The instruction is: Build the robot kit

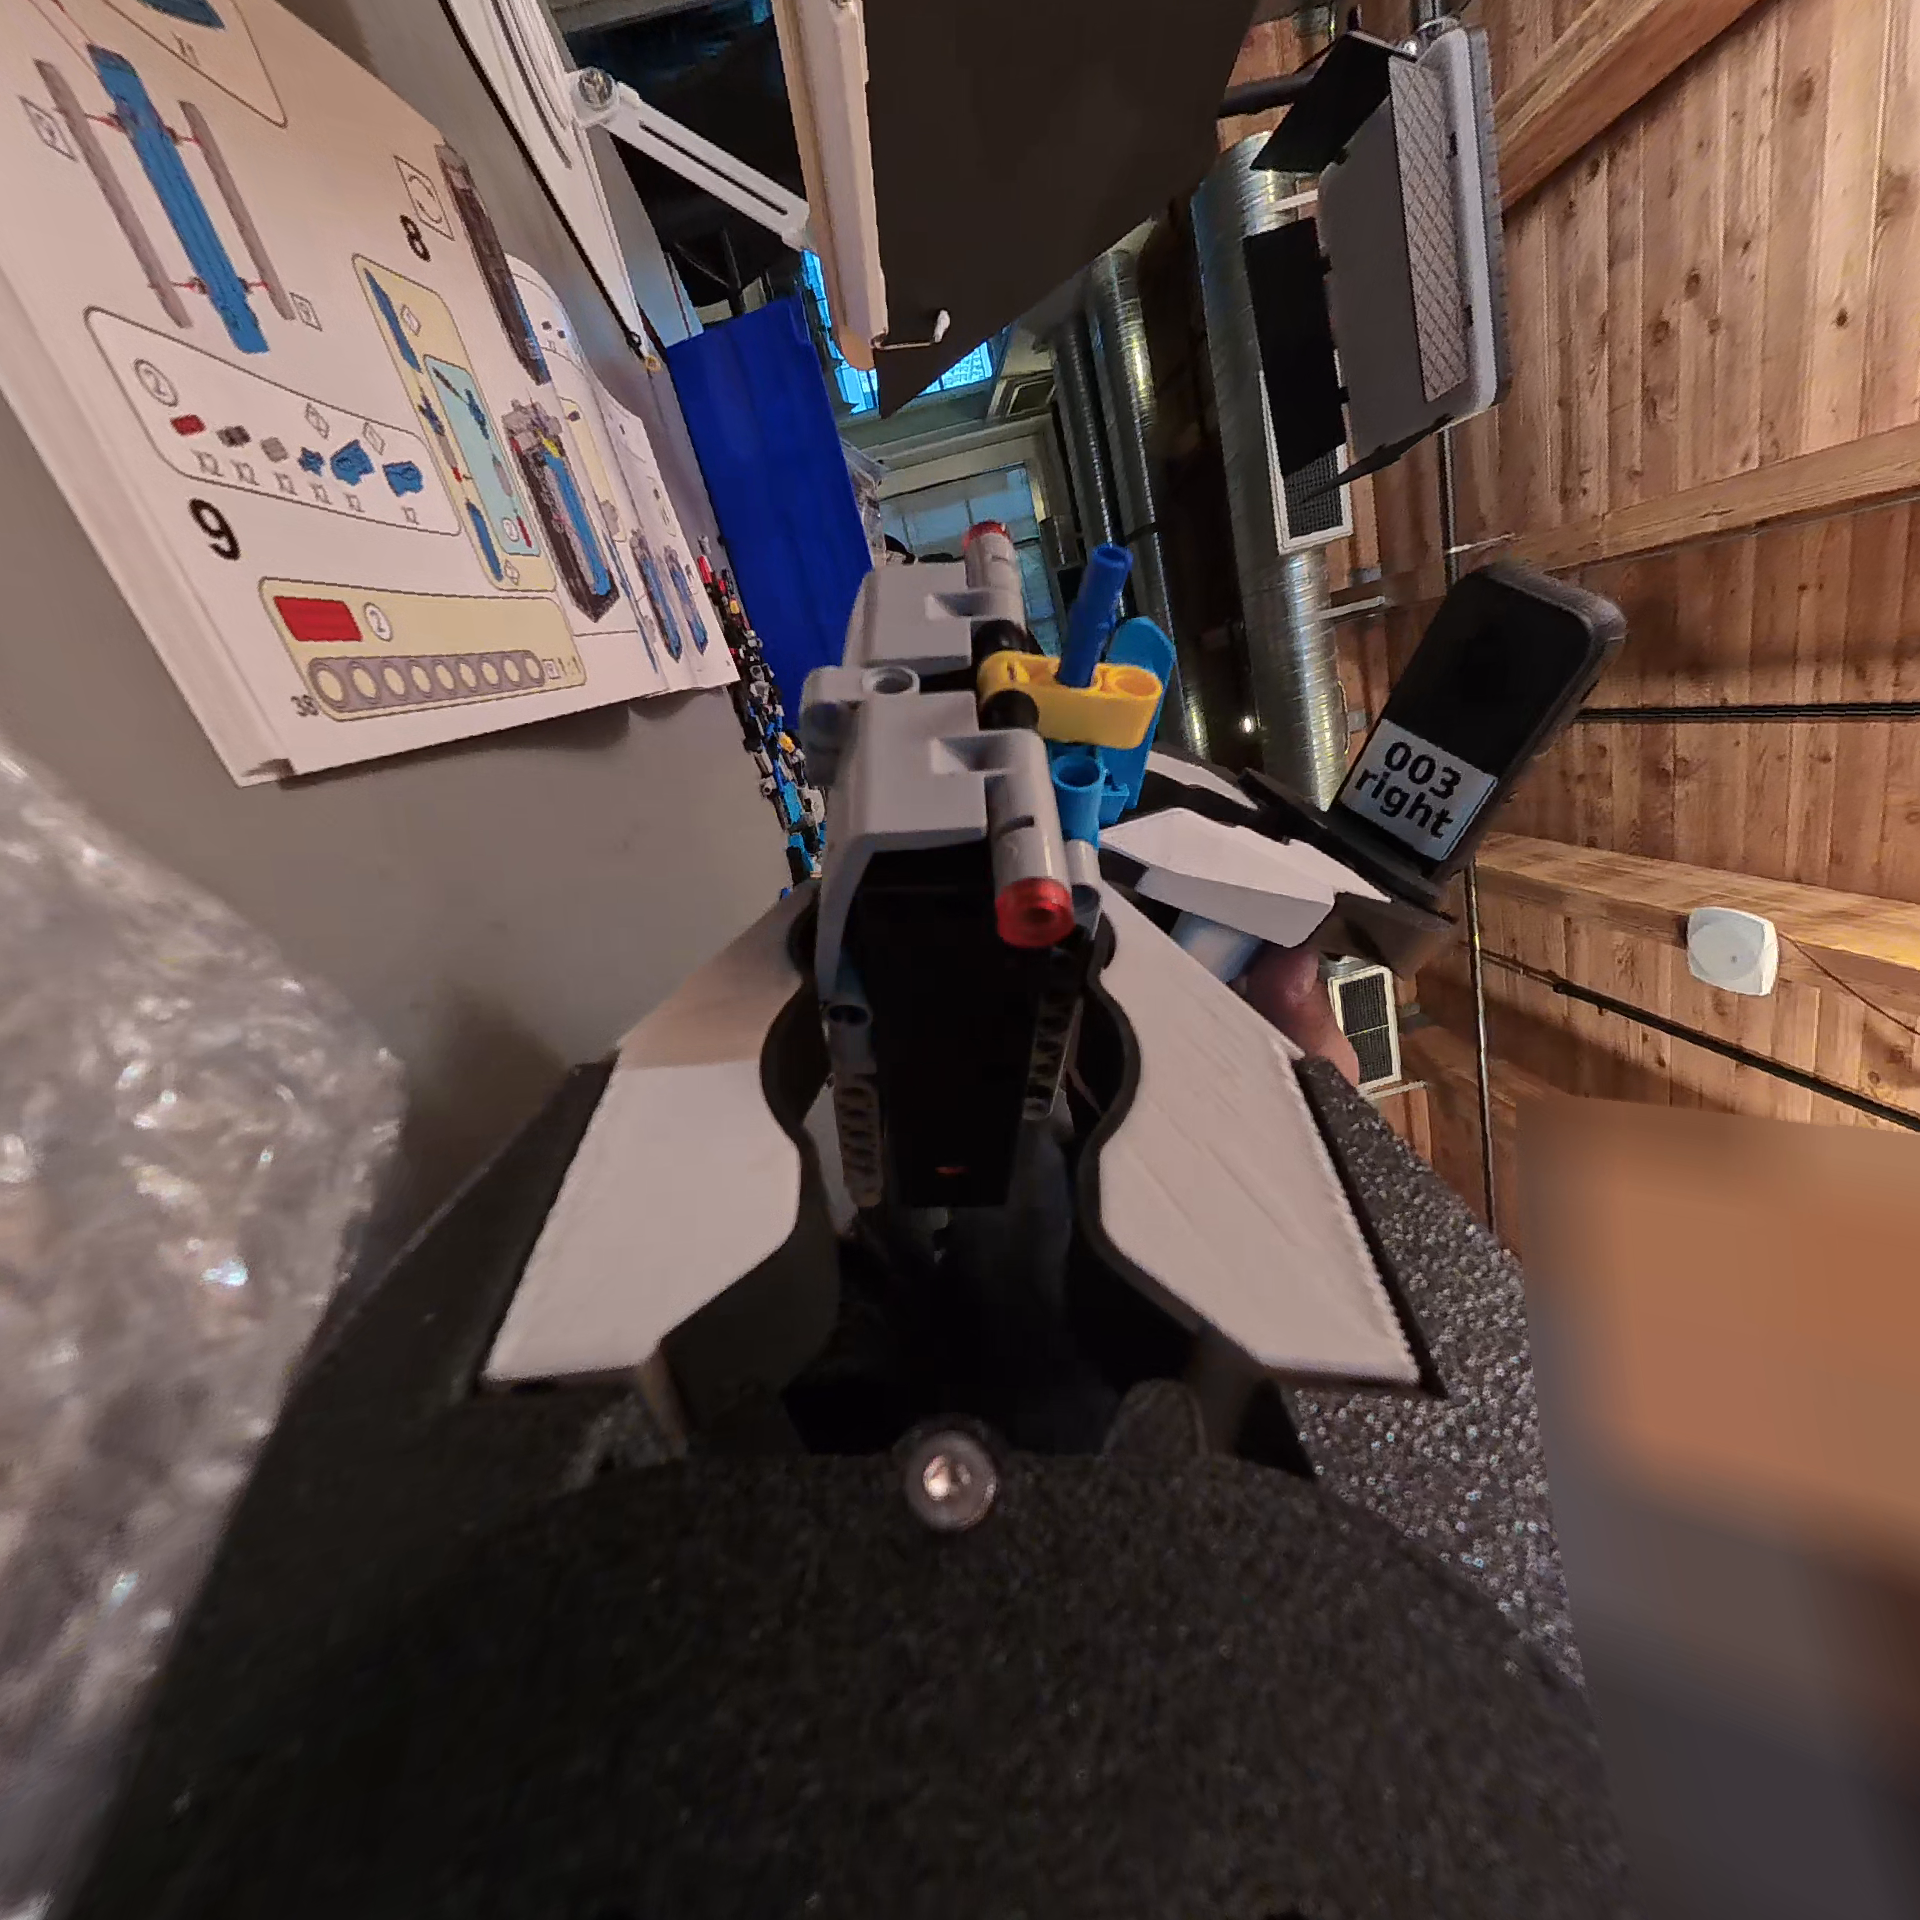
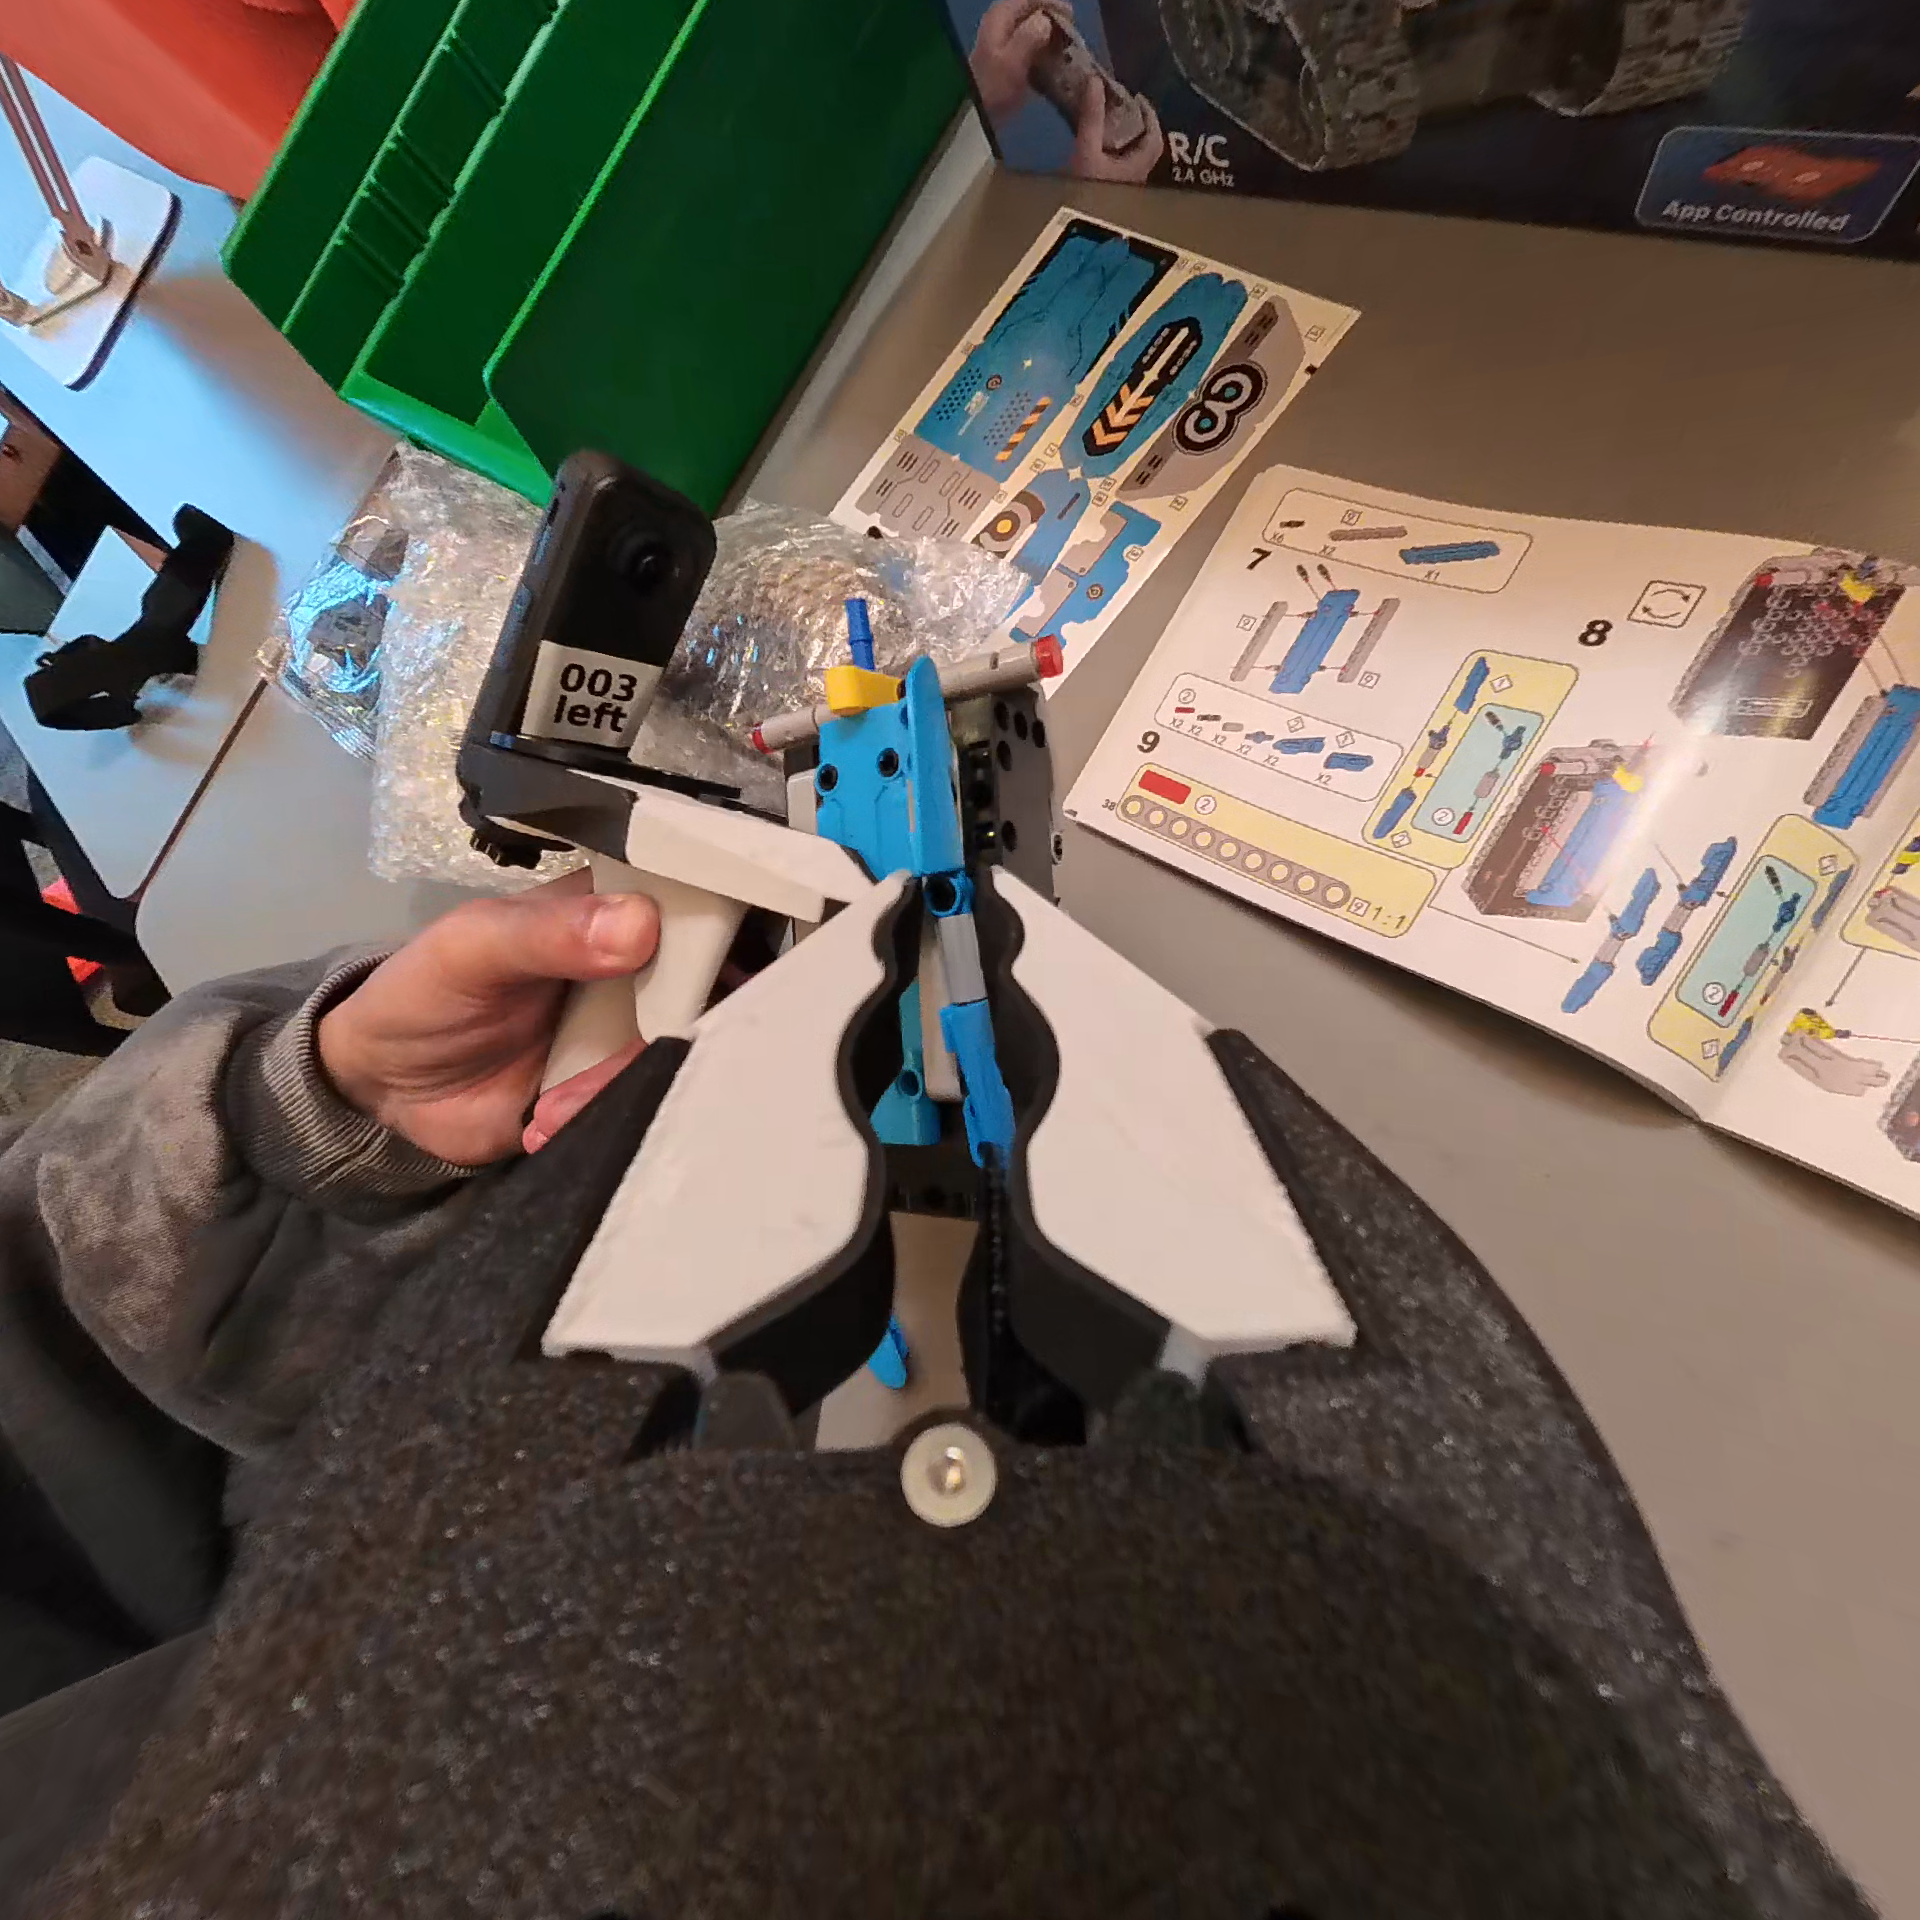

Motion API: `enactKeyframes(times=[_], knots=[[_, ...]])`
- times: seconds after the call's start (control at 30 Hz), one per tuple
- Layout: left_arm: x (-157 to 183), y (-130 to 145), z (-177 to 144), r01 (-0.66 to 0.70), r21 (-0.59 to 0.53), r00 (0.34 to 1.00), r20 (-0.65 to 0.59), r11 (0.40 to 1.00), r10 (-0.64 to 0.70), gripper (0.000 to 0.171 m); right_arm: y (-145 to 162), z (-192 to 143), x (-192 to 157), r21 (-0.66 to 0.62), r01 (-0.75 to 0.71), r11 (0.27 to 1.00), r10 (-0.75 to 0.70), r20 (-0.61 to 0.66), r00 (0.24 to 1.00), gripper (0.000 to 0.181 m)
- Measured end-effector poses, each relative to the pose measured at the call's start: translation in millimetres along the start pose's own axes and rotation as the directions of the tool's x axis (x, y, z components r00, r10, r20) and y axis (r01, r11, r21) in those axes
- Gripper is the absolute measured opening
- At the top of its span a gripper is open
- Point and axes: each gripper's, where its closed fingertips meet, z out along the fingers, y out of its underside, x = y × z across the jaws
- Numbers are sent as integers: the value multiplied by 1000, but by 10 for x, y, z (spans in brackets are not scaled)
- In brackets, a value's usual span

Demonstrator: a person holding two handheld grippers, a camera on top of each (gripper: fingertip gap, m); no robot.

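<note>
Both grippers hold one brick model above the table. In the left wrist view my left gripper point(image 1: 951, 935) is shut on the model's black block point(image 1: 935, 1060). The block carries a grey panel point(image 1: 914, 727), a grey axle with red ends point(image 1: 1023, 831), a yellow connector point(image 1: 1081, 686) and a blue pin point(image 1: 1096, 603). My right gripper point(image 2: 948, 883) is shut on the model's blue panel side point(image 2: 883, 790), with a blue and grey rod point(image 2: 966, 997) between its fingers. The left gripper point(image 2: 748, 842), held by a hand point(image 2: 468, 1018), meets the model from the left. The right gripper's fingers point(image 1: 1226, 883) show behind the model.
An open instruction booklet point(image 2: 1507, 779) and a sticker sheet point(image 2: 1091, 416) lie on the grey table point(image 2: 1558, 1195). Bubble wrap point(image 2: 468, 675) sits behind the left gripper. Green bins point(image 2: 623, 208) and a printed box point(image 2: 1455, 94) stand at the back. Loose bricks point(image 1: 758, 707) lie beyond the booklet point(image 1: 312, 416). My two grippers' fingertips are within a few centimetres of each other.
</note>
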Motion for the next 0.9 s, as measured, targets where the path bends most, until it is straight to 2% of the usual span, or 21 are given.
enactKeyframes(times=[0.17,0.3,0.43,0.6,0.63,0.73,0.77,0.83,0.9], knots=[[31,-10,-16,3,2,1000,-14,1000,-3,45,-8,-41,-3,37,-44,998,43,37,998,17],[-20,-16,-23,-8,3,1000,17,1000,8,45,-37,-86,-56,75,-101,992,92,114,989,15],[-62,-16,-27,-11,2,999,37,1000,11,45,22,-92,5,68,-112,991,102,128,986,12],[-160,52,-13,-130,-61,978,153,990,138,45,156,-123,144,49,-31,998,24,135,990,6],[-169,66,-9,-163,-78,969,174,983,175,45,194,-151,215,41,0,999,-4,103,995,6],[-149,106,6,-245,-123,943,199,962,266,45,405,-411,426,-90,147,985,-151,-41,988,3],[-130,117,13,-259,-133,939,195,957,282,45,528,-538,507,-184,195,963,-215,-97,972,1],[-110,144,28,-277,-154,933,191,948,304,45,891,-755,697,-428,233,873,-321,-144,936,1],[-117,172,44,-292,-170,926,195,941,323,45,1203,-820,804,-574,212,791,-325,-100,941,1]])
